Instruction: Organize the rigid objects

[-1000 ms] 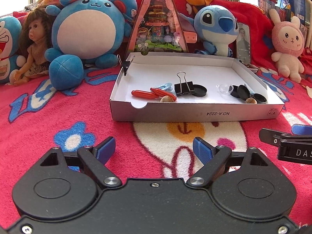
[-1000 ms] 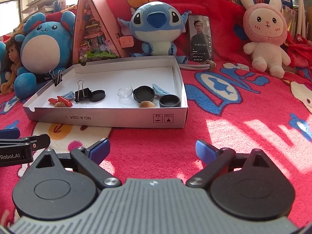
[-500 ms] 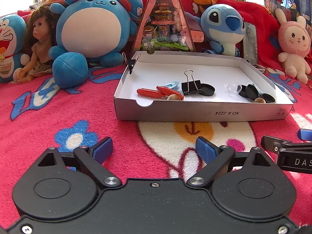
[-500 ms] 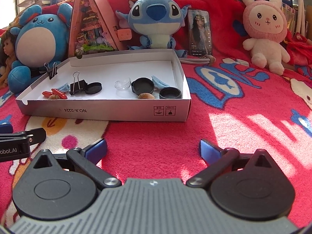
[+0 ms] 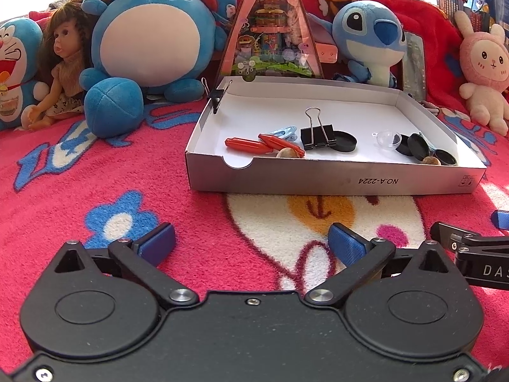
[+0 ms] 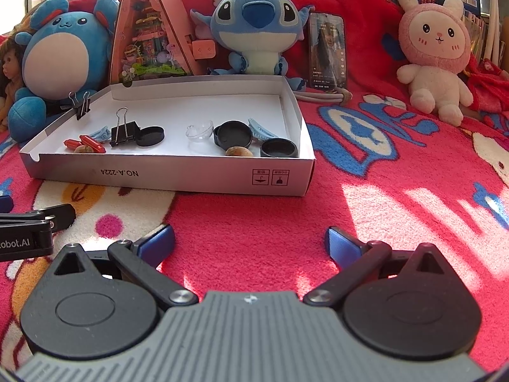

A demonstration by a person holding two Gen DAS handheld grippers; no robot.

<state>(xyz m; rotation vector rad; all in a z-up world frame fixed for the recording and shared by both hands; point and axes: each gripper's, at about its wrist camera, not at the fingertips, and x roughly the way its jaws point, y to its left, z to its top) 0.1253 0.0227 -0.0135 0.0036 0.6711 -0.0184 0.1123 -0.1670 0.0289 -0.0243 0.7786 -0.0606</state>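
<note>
White cardboard tray (image 5: 318,184) ahead corrals clips and lids; my left hand-held gripper (image 5: 251,243) and right hand-held gripper (image 6: 249,242) hover released.

Bare blanket (image 6: 254,216) lies before the box's near wall (image 5: 334,181); plush toys (image 5: 149,35) crowd behind.

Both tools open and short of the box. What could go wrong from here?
1. The small items crowd together: the black binder clip touches a black lid, and the red capsules sit against a brown nut. A grasp may catch two at once.
2. The clear dome is hard to see on the white box floor.
3. The left tool and right tool are close side by side; they may collide.
</note>
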